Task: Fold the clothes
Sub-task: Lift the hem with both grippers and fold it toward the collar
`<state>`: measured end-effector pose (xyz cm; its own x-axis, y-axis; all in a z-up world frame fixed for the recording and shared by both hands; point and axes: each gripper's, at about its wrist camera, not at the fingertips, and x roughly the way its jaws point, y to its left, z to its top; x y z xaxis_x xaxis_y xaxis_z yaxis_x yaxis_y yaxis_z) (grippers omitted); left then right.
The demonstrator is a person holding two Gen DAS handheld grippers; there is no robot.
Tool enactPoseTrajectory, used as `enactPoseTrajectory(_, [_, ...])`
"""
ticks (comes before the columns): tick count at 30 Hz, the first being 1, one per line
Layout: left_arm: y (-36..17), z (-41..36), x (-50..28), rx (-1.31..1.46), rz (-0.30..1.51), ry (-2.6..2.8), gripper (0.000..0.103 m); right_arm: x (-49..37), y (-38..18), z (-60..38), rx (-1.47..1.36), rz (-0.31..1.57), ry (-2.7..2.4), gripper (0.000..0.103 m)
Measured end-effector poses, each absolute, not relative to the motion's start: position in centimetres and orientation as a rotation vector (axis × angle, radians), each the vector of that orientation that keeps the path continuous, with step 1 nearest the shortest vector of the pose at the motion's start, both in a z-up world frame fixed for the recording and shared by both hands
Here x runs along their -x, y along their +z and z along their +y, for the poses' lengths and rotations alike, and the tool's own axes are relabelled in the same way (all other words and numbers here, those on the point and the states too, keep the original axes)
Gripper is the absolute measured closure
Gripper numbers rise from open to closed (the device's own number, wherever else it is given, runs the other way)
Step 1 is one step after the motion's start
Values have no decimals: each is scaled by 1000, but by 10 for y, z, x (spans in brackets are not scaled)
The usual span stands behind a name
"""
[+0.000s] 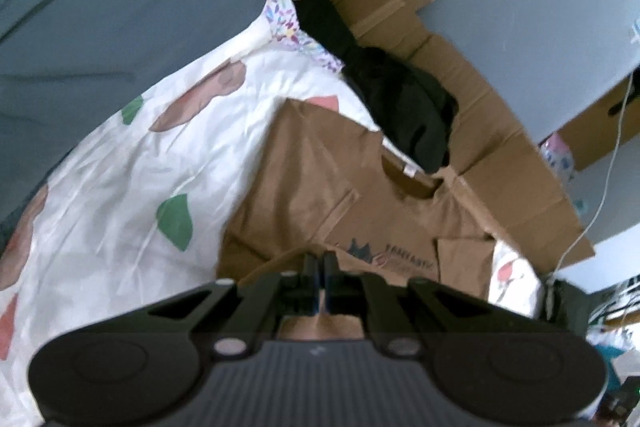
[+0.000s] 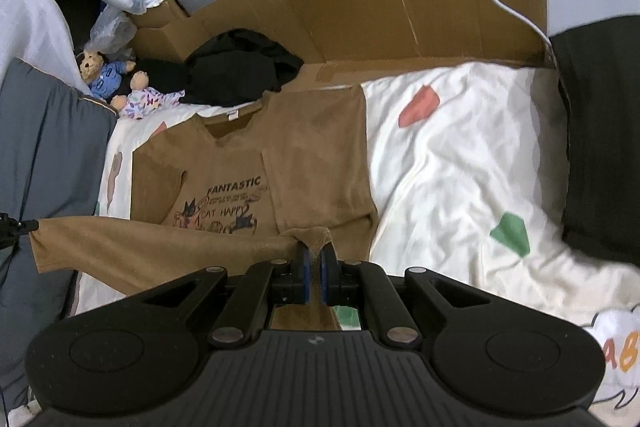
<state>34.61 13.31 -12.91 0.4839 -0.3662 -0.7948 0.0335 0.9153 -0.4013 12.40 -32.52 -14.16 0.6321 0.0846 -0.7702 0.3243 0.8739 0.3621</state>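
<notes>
Nearest item: right gripper (image 2: 315, 257), blue pads pressed onto a lifted corner of the brown T-shirt (image 2: 248, 163), cloth bunched up between them. Left gripper (image 1: 319, 261): fingers close together at the shirt's near edge; the right wrist view shows the hem drawn taut toward a dark tip at far left, so you appear to pinch the opposite corner there, though the cloth between these pads is not plainly visible. T-shirt: lies print-up on the white patterned sheet (image 2: 460, 155), collar toward the cardboard (image 2: 400, 7), both sleeves already turned in over the body, bottom hem raised off the sheet. Also present: a black garment (image 2: 236, 67) just beyond the collar, a teddy bear (image 2: 102, 73) beside it. Step in hand, by my reading: carrying the hem toward the collar. Keep both corners level and the edge tight, travel together, hold the tucked sleeves flat beneath, land the hem square at the neckline, short of the black garment
</notes>
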Motion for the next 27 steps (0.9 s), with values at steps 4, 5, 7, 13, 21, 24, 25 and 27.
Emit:
enactPoseTrajectory(4, [-129,140,-354,347,1026,-250,101,-138,-142,-328,-488,884,-139,98])
enactPoseTrajectory(5, [-130,142,-355,347,1024,-247,101,-142,-143,-329,-485,886,-139,98])
enactPoseTrajectory(7, [-134,145,-361,352,1019,-241,101,-151,-145,-331,-484,886,-139,98])
enactPoseTrajectory(13, [-153,142,-386,356,996,-251,101,-180,-155,-338,-482,888,-143,98])
enactPoseTrajectory(21, [-181,133,-430,331,989,-259,101,-227,-183,-356,-466,923,-154,98])
enactPoseTrajectory(24, [-194,131,-445,337,989,-264,101,-245,-197,-363,-465,942,-157,98])
enactPoseTrajectory(25, [-200,129,-454,334,992,-264,101,-250,-201,-365,-464,948,-159,98])
enactPoseTrajectory(27, [-208,126,-465,329,991,-248,101,-261,-209,-368,-466,957,-163,98])
